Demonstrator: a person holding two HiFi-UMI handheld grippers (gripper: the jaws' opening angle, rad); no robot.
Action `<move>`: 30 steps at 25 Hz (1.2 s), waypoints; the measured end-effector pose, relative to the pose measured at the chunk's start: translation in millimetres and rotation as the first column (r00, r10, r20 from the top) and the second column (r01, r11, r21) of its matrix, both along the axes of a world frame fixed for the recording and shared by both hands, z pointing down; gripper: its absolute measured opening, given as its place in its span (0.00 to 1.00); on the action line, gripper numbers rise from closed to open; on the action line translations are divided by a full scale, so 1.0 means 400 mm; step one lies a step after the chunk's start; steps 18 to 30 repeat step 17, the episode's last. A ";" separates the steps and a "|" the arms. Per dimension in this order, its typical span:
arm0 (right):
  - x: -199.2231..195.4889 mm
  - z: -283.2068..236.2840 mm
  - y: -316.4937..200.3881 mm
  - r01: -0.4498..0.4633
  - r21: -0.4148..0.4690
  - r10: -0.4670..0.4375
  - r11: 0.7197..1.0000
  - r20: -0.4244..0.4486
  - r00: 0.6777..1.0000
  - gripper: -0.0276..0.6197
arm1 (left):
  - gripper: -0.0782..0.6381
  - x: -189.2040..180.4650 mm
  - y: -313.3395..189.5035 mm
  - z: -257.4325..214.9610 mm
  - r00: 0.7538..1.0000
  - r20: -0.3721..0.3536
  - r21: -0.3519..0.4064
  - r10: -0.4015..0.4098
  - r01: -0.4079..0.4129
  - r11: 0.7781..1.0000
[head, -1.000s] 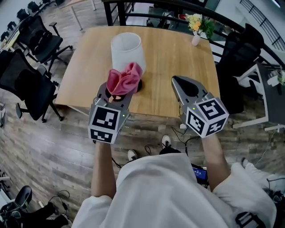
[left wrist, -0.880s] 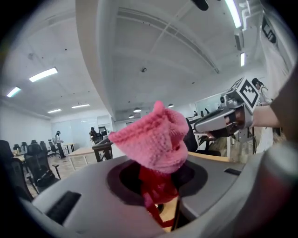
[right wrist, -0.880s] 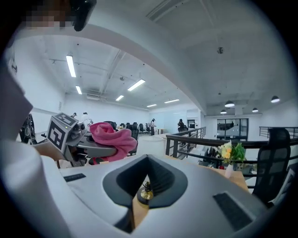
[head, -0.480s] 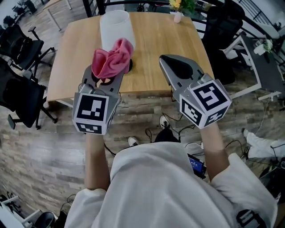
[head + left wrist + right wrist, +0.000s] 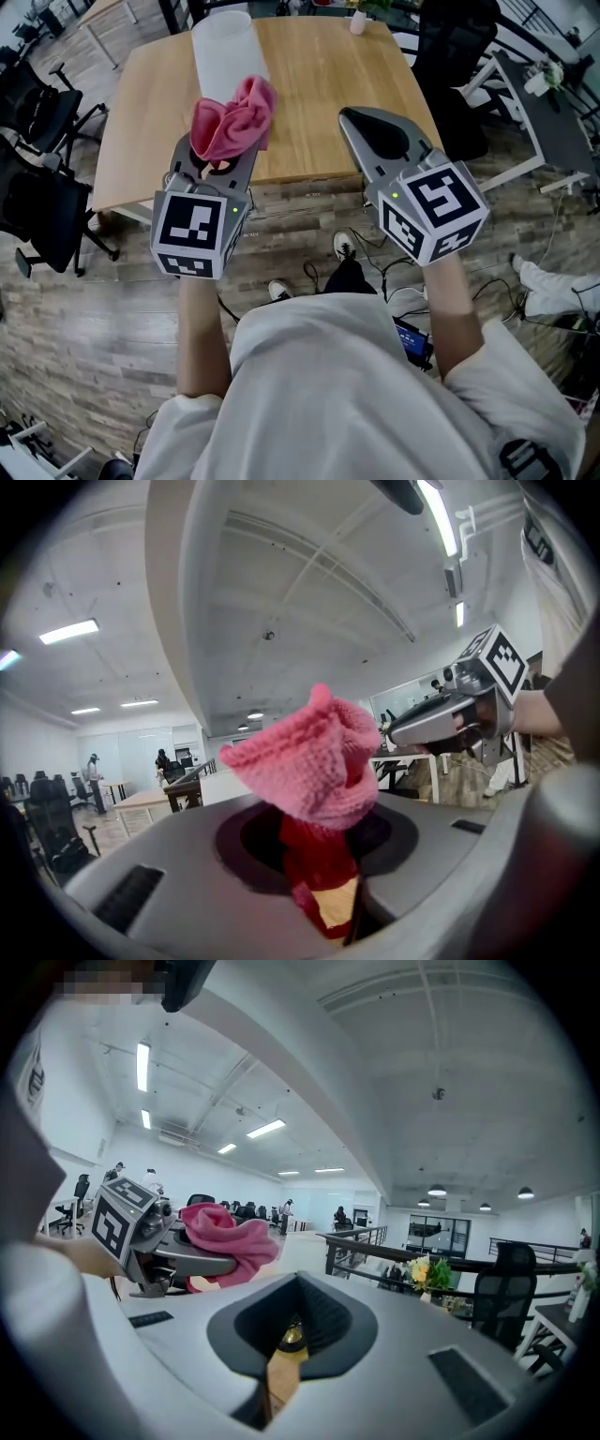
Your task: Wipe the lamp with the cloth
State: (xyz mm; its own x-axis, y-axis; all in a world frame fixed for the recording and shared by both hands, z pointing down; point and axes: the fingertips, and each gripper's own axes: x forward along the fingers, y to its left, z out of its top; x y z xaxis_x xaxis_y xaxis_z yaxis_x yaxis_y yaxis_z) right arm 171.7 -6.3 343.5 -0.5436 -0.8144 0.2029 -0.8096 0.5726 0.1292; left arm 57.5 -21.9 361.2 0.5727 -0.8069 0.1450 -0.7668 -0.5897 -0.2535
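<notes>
Holding a pink cloth [image 5: 234, 117] in the left gripper [image 5: 349, 913], with both jaws pressed on its lower folds and the rest bunched up above and ahead of the tips. Seen in the left gripper view as a knitted pink lump right over the jaws, darker red down in the gap. Showing the right gripper [image 5: 352, 116] fully closed and empty, with the 2 jaws meeting in 1 line and only wood colour visible beyond them. Carried side by side, tips over the near edge of the wooden table [image 5: 328, 84], the right one just to the right of the left and apart from it. Ahead of the left gripper's tips, upright on the table: the white lamp [image 5: 223, 37], partly covered from view by the cloth, contact between the 2 not possible to judge. Far ahead of the right gripper, at the table's back edge, a small vase of flowers [image 5: 427, 1274]. To the left of the left gripper, on the floor, black office chairs [image 5: 37, 206].
</notes>
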 end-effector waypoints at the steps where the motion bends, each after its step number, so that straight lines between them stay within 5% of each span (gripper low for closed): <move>1: 0.002 0.001 0.003 -0.002 0.001 0.002 1.000 0.001 1.000 0.06 | 0.34 0.003 0.002 0.002 1.000 -0.001 -0.002 0.000 0.000 1.000; 30: -0.009 0.041 0.049 -0.010 -0.013 0.010 1.000 -0.017 1.000 0.06 | 0.34 -0.005 0.048 0.030 1.000 0.011 -0.027 -0.003 0.004 1.000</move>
